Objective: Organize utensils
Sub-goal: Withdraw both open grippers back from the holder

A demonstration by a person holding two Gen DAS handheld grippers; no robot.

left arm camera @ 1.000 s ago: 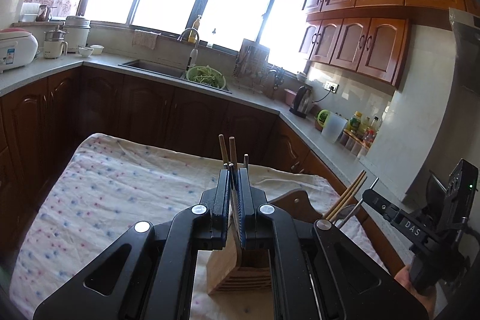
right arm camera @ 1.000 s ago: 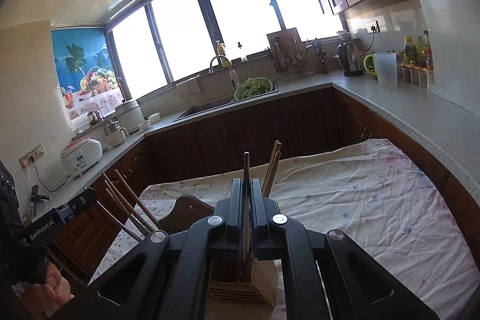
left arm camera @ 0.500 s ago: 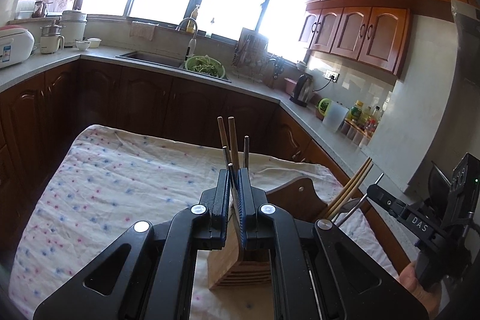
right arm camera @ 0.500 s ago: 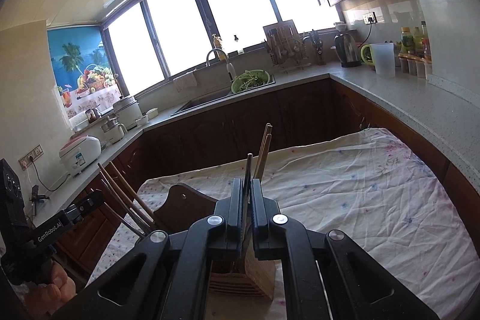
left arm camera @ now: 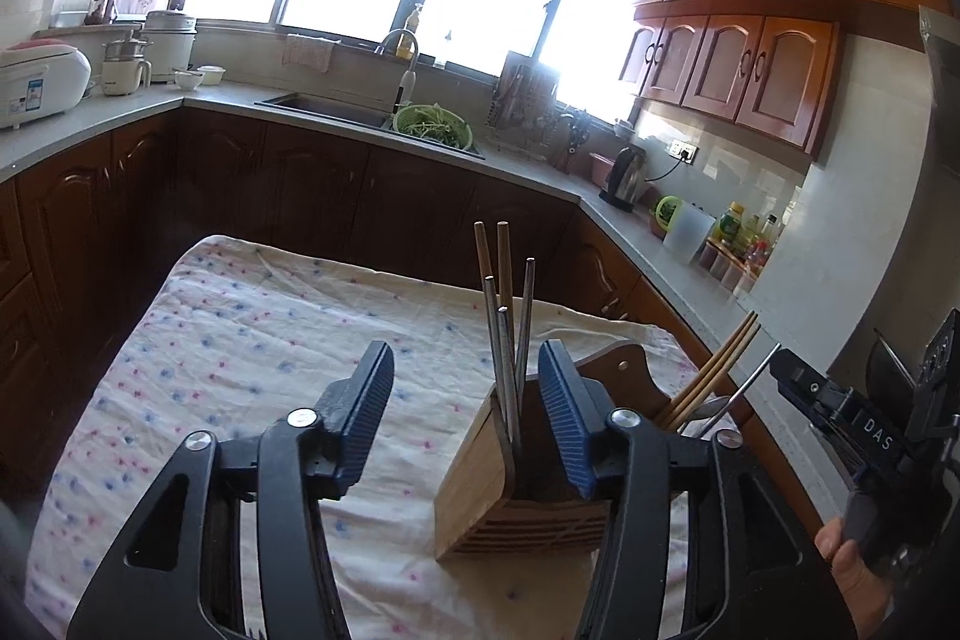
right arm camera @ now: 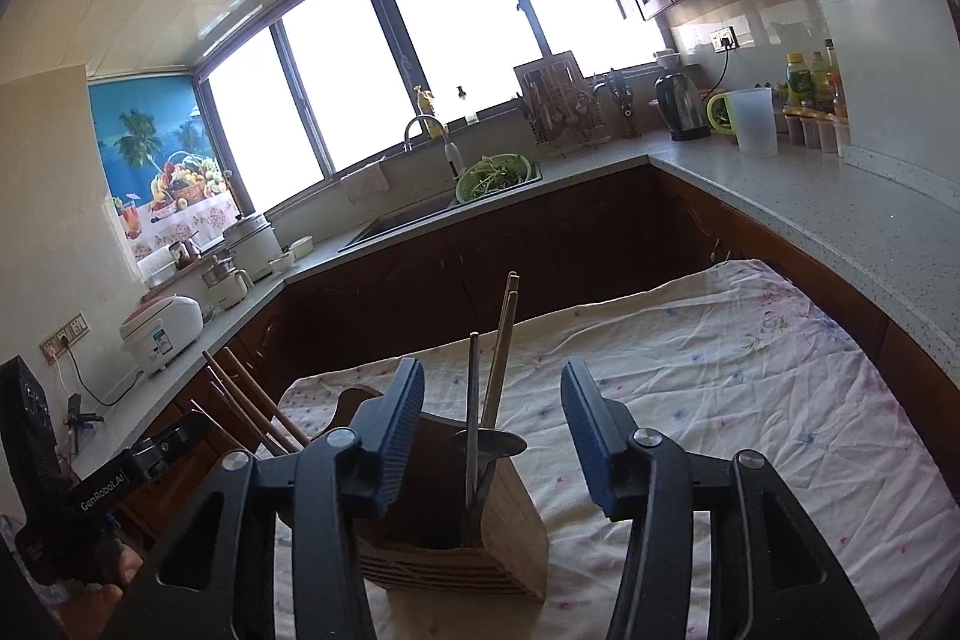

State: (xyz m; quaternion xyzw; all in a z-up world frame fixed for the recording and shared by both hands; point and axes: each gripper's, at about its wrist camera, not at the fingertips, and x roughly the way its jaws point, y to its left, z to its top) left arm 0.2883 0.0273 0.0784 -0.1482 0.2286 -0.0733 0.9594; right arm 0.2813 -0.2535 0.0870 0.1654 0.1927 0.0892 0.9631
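A wooden utensil holder (left arm camera: 480, 484) stands on the cloth-covered table (left arm camera: 252, 340); it also shows in the right wrist view (right arm camera: 510, 526). Metal chopsticks (left arm camera: 510, 334) and wooden chopsticks (left arm camera: 489, 256) stand upright in it. In the right wrist view a metal utensil (right arm camera: 473, 400) and wooden chopsticks (right arm camera: 501, 340) stand in the holder. My left gripper (left arm camera: 465, 388) is open and empty just above the holder. My right gripper (right arm camera: 492, 412) is open and empty above the holder. More wooden chopsticks (left arm camera: 714, 370) lean in the holder's far compartment.
A dark wooden board (left arm camera: 618, 370) stands behind the holder. Counters run around the room with a sink (left arm camera: 324, 106), a green colander (left arm camera: 429, 124), a kettle (left arm camera: 624, 178) and a rice cooker (left arm camera: 36, 82). The other gripper shows at the right edge (left arm camera: 870, 436).
Both grippers have opened and let go of the utensils they held, which now stand in the holder. Both cameras have tipped down slightly.
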